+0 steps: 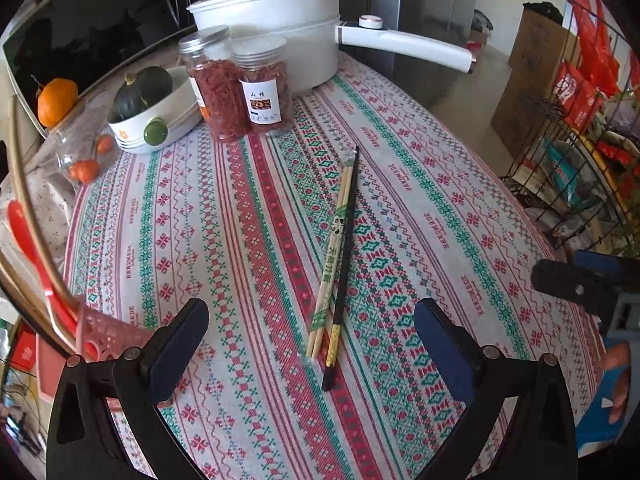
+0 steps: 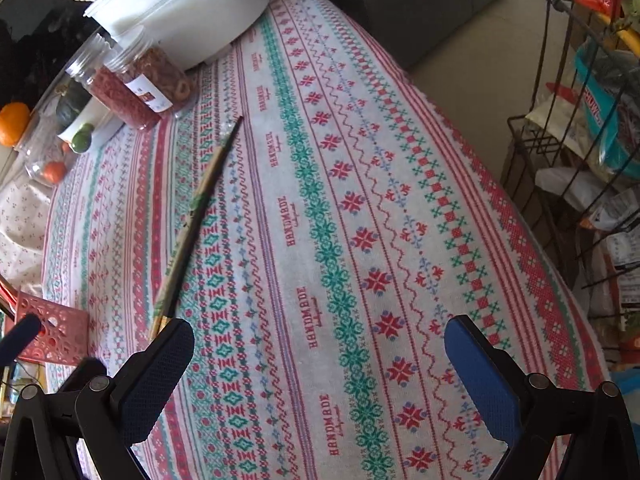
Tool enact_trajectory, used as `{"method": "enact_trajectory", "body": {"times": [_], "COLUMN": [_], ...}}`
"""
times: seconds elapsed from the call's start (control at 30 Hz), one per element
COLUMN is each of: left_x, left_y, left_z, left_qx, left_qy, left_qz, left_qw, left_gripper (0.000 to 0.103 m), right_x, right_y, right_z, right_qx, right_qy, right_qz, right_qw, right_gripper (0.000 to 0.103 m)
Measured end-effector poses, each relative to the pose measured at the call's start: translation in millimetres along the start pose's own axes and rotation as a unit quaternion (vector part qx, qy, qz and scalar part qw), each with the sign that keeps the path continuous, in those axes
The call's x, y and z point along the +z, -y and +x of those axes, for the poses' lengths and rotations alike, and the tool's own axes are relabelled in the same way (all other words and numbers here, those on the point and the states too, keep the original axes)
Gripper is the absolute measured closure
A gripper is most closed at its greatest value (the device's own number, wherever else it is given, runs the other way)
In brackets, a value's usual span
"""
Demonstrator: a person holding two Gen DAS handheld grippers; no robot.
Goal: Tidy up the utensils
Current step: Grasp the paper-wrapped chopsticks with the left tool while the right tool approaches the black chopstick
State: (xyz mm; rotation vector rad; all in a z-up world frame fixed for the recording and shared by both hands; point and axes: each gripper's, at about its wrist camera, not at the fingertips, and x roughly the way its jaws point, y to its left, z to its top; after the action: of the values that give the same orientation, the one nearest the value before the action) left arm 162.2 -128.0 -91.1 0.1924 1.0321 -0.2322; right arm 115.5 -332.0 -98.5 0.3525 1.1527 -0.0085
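Note:
A wrapped pair of bamboo chopsticks (image 1: 334, 240) and a black chopstick (image 1: 345, 248) lie side by side on the patterned tablecloth (image 1: 440, 220). My left gripper (image 1: 312, 344) is open, its jaws on either side of the chopsticks' near ends, slightly above them. A pink perforated utensil holder (image 1: 106, 336) stands at the left edge with a red spatula (image 1: 28, 240) and wooden utensils in it. My right gripper (image 2: 320, 360) is open and empty over bare cloth; the chopsticks (image 2: 192, 216) lie to its left, and the holder (image 2: 52, 334) is at far left.
A white pot with a long handle (image 1: 280, 40), two jars of dried red food (image 1: 240, 84), a bowl with a green squash (image 1: 152, 108) and an orange (image 1: 56, 100) stand at the table's back. A wire rack with packets (image 1: 580, 140) stands right of the table.

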Motion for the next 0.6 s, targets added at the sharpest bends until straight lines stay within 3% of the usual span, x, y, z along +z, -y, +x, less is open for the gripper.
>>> {"method": "enact_trajectory", "body": {"times": [0.1, 0.2, 0.3, 0.47, 0.6], "left_x": [19, 36, 47, 57, 64], "left_y": [-1, -8, -14, -14, -6], "left_z": [22, 49, 72, 94, 101], "left_qx": [0.01, -0.004, -0.02, -0.045, -0.058], "left_qy": [-0.006, -0.042, -0.07, -0.088, -0.093], "left_qz": [-0.014, -0.043, -0.071, -0.085, -0.071], "left_qw": [0.9998, 0.9982, 0.9948, 0.9915, 0.9914], "left_gripper": [0.0, 0.006, 0.022, 0.062, 0.074], "right_x": [2, 3, 4, 9, 12], "right_y": [5, 17, 31, 34, 31], "right_z": [-3, 2, 8, 11, 7], "right_qx": [-0.027, -0.018, -0.011, -0.009, 0.017], "right_qy": [0.003, -0.01, -0.024, -0.024, -0.019], "right_qz": [-0.018, -0.012, 0.01, 0.011, 0.008], "right_qw": [0.999, 1.0, 1.0, 1.0, 1.0], "right_gripper": [0.0, 0.0, 0.0, 0.0, 0.0]}}
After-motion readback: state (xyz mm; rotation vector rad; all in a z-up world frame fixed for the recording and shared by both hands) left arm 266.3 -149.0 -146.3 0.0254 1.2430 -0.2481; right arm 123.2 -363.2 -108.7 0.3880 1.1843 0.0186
